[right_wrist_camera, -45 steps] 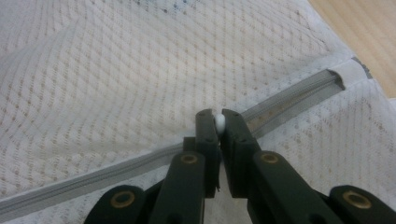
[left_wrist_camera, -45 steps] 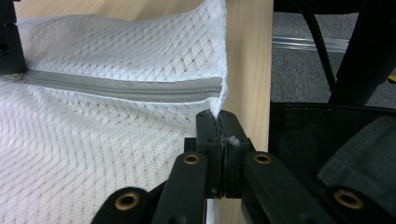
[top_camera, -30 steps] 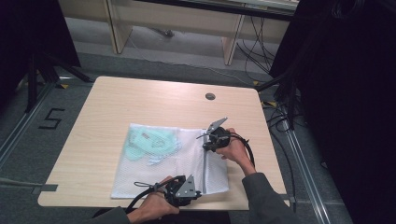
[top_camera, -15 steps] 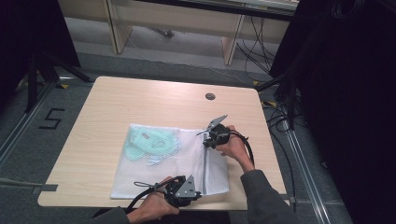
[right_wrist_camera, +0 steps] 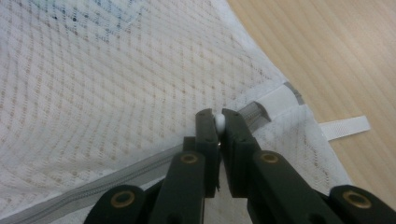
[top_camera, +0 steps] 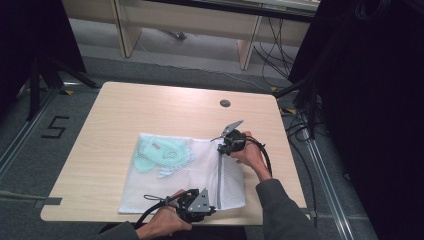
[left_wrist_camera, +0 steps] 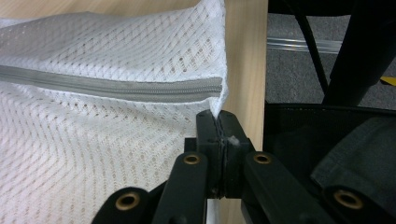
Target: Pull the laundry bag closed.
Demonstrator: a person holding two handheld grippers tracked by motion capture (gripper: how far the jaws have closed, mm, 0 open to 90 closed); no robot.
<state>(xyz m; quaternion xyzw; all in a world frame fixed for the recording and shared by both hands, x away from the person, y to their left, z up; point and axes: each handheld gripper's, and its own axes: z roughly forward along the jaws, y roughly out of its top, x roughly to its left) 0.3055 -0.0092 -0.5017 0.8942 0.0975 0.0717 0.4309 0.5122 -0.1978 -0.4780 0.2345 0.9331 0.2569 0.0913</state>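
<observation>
- 2 grippers are engaged at opposite ends of 1 zipper line, which suggests a brace-and-pull arrangement.
- Left gripper (left_wrist_camera: pixel 218 123): jaws clamped on the near corner of the white mesh bag (left_wrist_camera: pixel 93 154), just past the closed end of the grey zipper (left_wrist_camera: pixel 107 87). Judged purpose: to anchor the bag and keep the zipper line taut.
- Right gripper (right_wrist_camera: pixel 219 122): jaws pinched on a small white zipper pull (right_wrist_camera: pixel 219 122) at the far end of the zipper, next to a white end tab (right_wrist_camera: pixel 279 100) and a loop (right_wrist_camera: pixel 344 127) lying on the wood. Judged purpose: to draw the slider along the track.
- Zipper condition: teeth appear meshed wherever visible; the slider seems to sit at the far end.
- Bag location: flat on the table (top_camera: pixel 150 110), toward its near right part, with the zipper running from the near edge toward the far side.
- Contents: a pale green item (top_camera: pixel 162 152) lies inside the bag's left half, well apart from both grippers.
- Risk: a pull on the slider may lift or bunch the mesh if the near corner slips.
</observation>
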